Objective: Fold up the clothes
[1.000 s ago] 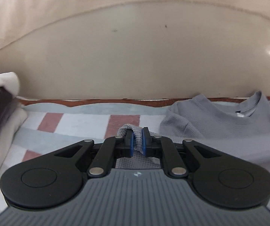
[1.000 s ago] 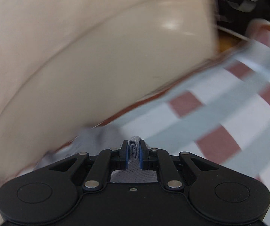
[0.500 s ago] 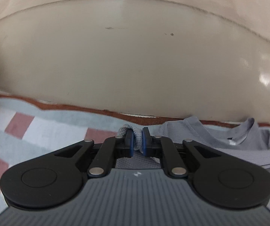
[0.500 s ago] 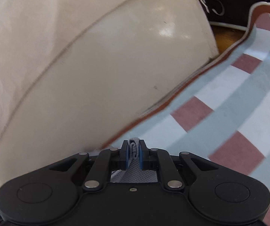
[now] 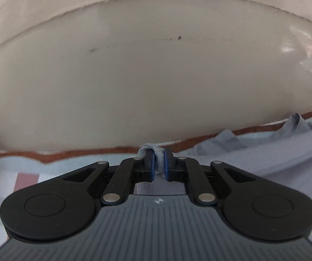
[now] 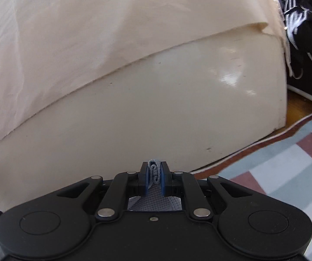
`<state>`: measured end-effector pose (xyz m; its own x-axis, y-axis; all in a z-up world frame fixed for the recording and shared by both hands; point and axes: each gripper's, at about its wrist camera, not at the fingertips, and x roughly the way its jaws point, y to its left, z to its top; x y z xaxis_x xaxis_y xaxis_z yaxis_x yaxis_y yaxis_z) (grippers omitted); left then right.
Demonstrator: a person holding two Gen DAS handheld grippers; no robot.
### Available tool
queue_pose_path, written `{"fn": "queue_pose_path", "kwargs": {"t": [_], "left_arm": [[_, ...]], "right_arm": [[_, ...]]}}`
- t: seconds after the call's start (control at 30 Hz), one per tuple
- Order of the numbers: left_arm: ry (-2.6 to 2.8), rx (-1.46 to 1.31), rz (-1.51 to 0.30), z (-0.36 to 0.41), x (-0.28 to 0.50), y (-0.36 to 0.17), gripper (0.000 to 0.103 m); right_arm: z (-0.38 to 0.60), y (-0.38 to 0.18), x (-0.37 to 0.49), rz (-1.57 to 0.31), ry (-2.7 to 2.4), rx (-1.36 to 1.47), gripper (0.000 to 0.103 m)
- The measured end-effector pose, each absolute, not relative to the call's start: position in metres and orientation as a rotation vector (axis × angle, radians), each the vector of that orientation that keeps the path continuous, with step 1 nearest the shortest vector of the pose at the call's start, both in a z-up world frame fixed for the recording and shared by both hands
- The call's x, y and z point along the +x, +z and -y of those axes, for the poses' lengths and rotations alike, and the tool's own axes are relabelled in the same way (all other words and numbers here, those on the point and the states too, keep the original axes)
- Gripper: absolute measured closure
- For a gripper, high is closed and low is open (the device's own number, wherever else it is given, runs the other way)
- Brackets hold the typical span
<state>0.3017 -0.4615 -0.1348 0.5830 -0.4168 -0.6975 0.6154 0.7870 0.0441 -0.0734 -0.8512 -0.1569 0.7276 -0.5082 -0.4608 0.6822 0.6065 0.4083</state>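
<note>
Grey tee [image 5: 254, 152] now carried further toward headboard [image 5: 156, 82] vs 1 s ago, less checked cover [image 6: 286, 169] in view; prob. mid-fold. L gripper [image 5: 158, 162] & R gripper [image 6: 155, 175] both clamped on bunched fabric edge. Rest of tee lying rumpled, collar up, on cover at right.

It looked like a home bedroom; a checked bedspread [image 6: 286, 174] covered the near surface; a cream padded headboard [image 6: 156, 108] rose beyond it; dark clothes [image 6: 304, 21] lay heaped far right.
</note>
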Motion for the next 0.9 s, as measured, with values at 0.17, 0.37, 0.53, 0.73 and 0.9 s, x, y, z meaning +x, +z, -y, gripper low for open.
{"fn": "queue_pose_path", "kwargs": {"t": [0.17,0.37,0.53,0.73,0.9], "left_arm": [[-0.545,0.244,-0.866,0.481,0.32,-0.153,0.076],[-0.776,0.286,-0.704,0.472,0.261,-0.139,0.068],[-0.996,0.444,-0.808,0.51,0.215,-0.149,0.063],[-0.99,0.51,-0.877,0.565,0.214,-0.184,0.061],[-0.931,0.53,-0.851,0.6,0.229,-0.203,0.05]], "right_arm": [[0.87,-0.175,-0.078,-0.309,-0.757,0.701,0.057],[0.888,-0.18,-0.106,-0.355,-0.752,0.778,0.056],[0.882,-0.195,-0.097,-0.527,-0.667,0.793,0.056],[0.835,-0.192,-0.04,-0.605,-0.371,0.619,0.057],[0.792,-0.198,-0.003,-0.649,-0.284,0.425,0.057]]}}
